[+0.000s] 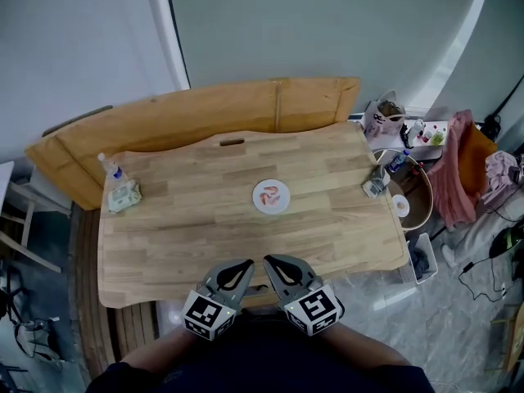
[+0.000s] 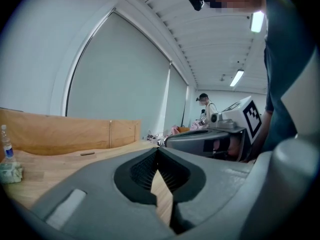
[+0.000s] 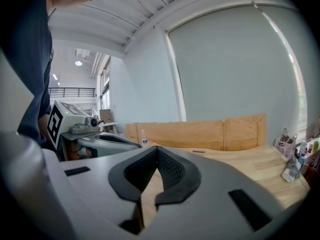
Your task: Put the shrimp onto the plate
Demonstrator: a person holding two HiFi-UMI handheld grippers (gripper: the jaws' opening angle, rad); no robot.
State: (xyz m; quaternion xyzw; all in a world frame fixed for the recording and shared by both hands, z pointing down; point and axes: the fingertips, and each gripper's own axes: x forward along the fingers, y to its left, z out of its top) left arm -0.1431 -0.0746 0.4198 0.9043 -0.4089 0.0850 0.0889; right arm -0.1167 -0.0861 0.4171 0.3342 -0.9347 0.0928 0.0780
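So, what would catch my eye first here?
Probably the two grey, marker-cubed tools at the near edge of the wooden table: the left gripper and right gripper, both shut and empty. Beyond them, a small white plate sits mid-table with orange shrimp already on it.

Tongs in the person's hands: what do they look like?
The left tongs and right tongs are grey and curved, with black ribbed pads inside. Each carries a white cube with black square markers. The person wears a dark top.

Wooden table (image 1: 196, 228): white plate (image 1: 260, 205) at centre; water bottle (image 1: 110, 168) beside wipes pack (image 1: 124, 196) at left edge; small packet (image 1: 376, 182) at right edge.
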